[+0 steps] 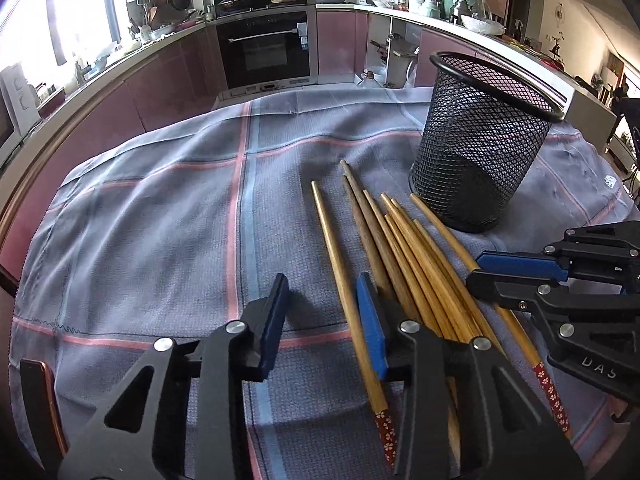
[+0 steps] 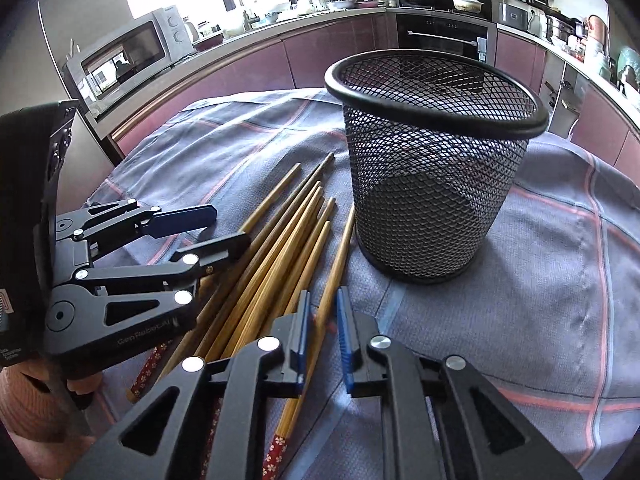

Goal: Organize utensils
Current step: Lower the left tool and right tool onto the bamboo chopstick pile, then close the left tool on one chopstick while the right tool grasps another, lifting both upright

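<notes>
Several wooden chopsticks (image 1: 404,248) with red flowered ends lie fanned on the grey checked cloth; they also show in the right wrist view (image 2: 280,240). An empty black mesh cup (image 1: 480,144) stands upright just beyond them, also in the right wrist view (image 2: 432,168). My left gripper (image 1: 322,312) is open, low over the cloth, with the leftmost chopstick (image 1: 340,280) just inside its right finger. My right gripper (image 2: 322,320) is partly open, straddling the rightmost chopstick (image 2: 336,272) without clamping it. Each gripper shows in the other's view, the right (image 1: 516,276) and the left (image 2: 216,228).
The cloth (image 1: 160,220) covers a round table. Kitchen counters, an oven (image 1: 264,48) and a microwave (image 2: 132,52) ring the background. A hand in a peach sleeve (image 2: 28,396) holds the left gripper.
</notes>
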